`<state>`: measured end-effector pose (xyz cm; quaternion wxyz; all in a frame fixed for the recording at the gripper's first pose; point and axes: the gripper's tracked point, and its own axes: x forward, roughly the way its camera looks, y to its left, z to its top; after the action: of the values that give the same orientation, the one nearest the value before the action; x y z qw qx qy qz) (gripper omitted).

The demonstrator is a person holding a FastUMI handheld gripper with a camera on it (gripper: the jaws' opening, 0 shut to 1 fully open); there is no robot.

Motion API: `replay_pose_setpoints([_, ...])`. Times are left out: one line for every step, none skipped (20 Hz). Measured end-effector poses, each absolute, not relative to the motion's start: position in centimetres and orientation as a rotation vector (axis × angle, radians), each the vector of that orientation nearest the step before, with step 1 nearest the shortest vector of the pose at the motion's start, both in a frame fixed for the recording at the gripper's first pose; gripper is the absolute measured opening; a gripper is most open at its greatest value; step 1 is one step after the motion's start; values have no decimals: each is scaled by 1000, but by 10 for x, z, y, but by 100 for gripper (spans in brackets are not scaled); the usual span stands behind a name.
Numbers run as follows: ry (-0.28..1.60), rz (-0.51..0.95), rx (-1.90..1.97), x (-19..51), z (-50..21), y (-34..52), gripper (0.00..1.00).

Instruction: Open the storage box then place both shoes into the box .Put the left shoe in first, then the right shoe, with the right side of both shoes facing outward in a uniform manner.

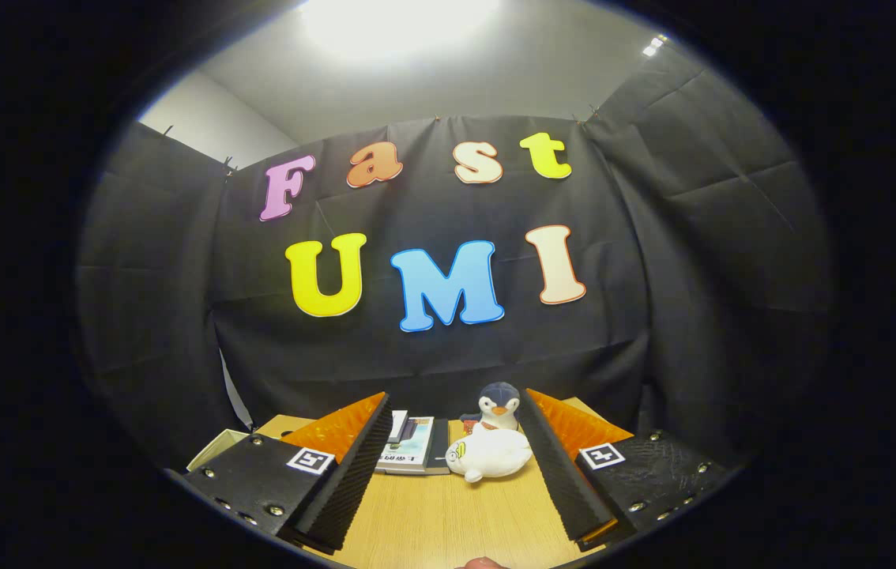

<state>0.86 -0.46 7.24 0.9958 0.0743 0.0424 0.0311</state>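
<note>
My gripper is open, its two fingers spread wide above a wooden table with nothing between them. It points up toward the booth's back wall. Beyond the fingers, at the far edge of the table, lie a white plush toy and, behind it, a small penguin plush.
A stack of books lies flat beside the white plush, just ahead of the left finger. A pale box edge shows left of the left finger. A fingertip of a hand shows at the near edge of the table.
</note>
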Motion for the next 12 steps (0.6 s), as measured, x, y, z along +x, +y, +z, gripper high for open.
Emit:
replay_pose_setpoints([84, 64, 138, 9, 72, -4, 97])
replay_pose_setpoints([82, 65, 127, 10, 72, -3, 97])
replay_pose_setpoints([80, 70, 122, 10, 73, -1, 97])
replay_pose_setpoints([79, 78, 121, 11, 72, 4, 97])
replay_pose_setpoints([76, 83, 120, 12, 73, 7, 97])
replay_pose_setpoints([73, 87, 117, 13, 75, 9, 97])
replay_pose_setpoints([72, 92, 113, 14, 76, 11, 97])
replay_pose_setpoints([71, 96, 107, 15, 76, 14, 97])
replay_pose_setpoints([71, 99, 100, 16, 76, 16, 97])
replay_pose_setpoints([68, 101, 95, 16, 77, 18, 97])
replay_pose_setpoints([68, 104, 93, 16, 78, 21, 97])
replay_pose_setpoints([68, 108, 92, 16, 78, 24, 97])
